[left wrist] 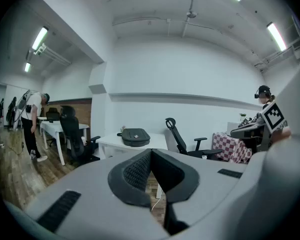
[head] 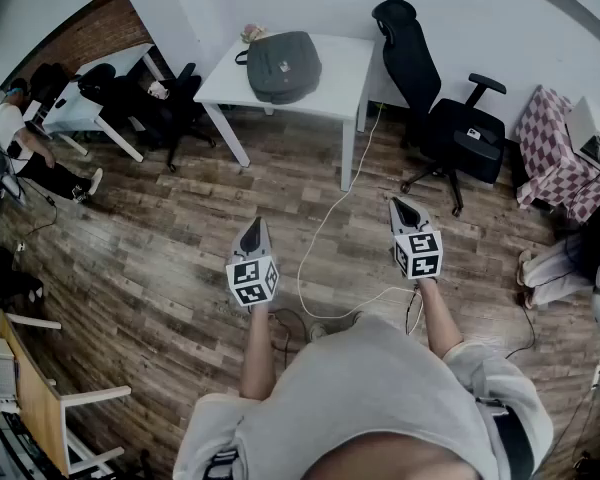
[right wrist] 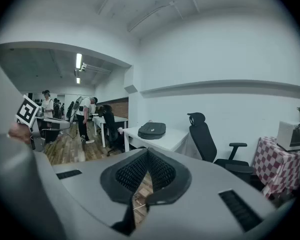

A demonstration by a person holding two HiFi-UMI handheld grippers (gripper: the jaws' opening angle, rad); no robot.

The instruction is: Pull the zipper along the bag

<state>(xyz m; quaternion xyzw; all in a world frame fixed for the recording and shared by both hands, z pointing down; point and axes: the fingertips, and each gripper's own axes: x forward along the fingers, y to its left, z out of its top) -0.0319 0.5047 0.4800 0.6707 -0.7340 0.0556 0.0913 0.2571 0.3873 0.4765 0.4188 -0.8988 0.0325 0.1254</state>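
On the white table [head: 340, 63] at about eleven o'clock in the head view, the dark grey bag [head: 283, 65] lay flat near the table's left end. It was well apart from both grippers. Its zipper was too small to make out.

- Left gripper [head: 252, 223]: held low at about seven o'clock of frame centre, over the wooden floor [head: 160, 258], tips aimed toward twelve. Jaws were closed together, pads meeting, with nothing between them. In its own view the bag sat just above the jaw tips at twelve o'clock.
- Right gripper [head: 396, 204]: at about four o'clock of centre, tips also toward twelve. Jaws were pressed together and empty. In its own view the bag sat on the table just above the tips.
- A white cable [head: 325, 226] trailed on the floor between the two grippers, from the table leg down toward six o'clock.
- A black office chair [head: 435, 108] stood just beside the table at one o'clock.
- A checked cloth [head: 550, 153] covered something at three o'clock.
- A person [head: 20, 143] bent near another white desk [head: 85, 108] at ten o'clock.
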